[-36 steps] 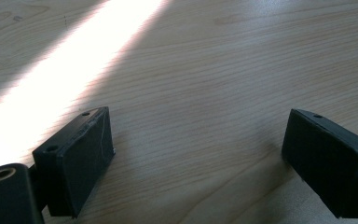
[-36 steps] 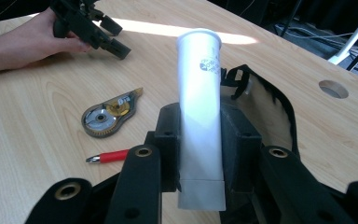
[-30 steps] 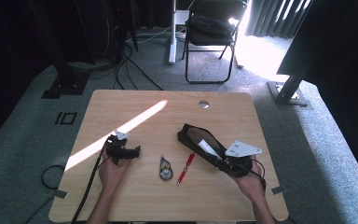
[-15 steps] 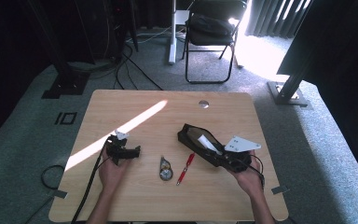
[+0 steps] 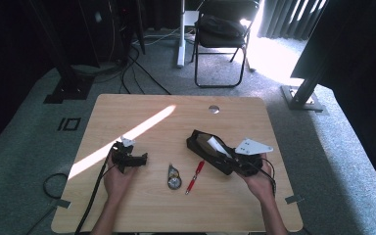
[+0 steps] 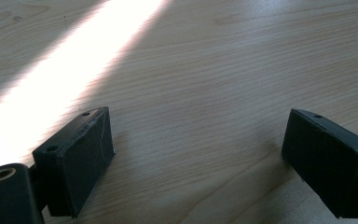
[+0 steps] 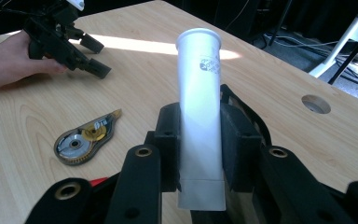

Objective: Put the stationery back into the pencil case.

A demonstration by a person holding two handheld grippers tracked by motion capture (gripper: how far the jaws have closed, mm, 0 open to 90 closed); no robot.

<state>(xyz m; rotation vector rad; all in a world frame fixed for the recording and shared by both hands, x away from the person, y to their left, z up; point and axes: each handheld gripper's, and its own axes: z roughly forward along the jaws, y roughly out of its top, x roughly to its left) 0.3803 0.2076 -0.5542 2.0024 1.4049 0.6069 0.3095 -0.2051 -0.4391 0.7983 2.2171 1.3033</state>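
— Two grippers on the wooden table [image 5: 142, 200], one per hand. Start at the left: what is that one doing?

— The left gripper [image 5: 138, 159] lies low on the table in the person's left hand [image 5: 117, 178], next to the bright strip of sunlight [image 5: 127, 137]. In the left gripper view its jaws stand wide apart with nothing but bare wood between them, so it is released and grasps nothing.

— And moving right from there?

— Near the middle lies a correction tape dispenser [image 5: 174, 177], flat on the table, and just beside it on the right a red pen [image 5: 195, 176], also lying flat. Neither is touched by a gripper.

— Then the right side?

— The right gripper [image 7: 200, 140], in the person's right hand [image 5: 257, 181], is clenched on a white tube [image 7: 199, 112]. In the right gripper view the two black pads press the tube's lower part from both sides, its crimped flat end toward the camera and its round cap end pointing away. From above, the tube [image 5: 214, 145] sits between the jaws, close over an open black case [image 5: 196, 142] at the table's right half.
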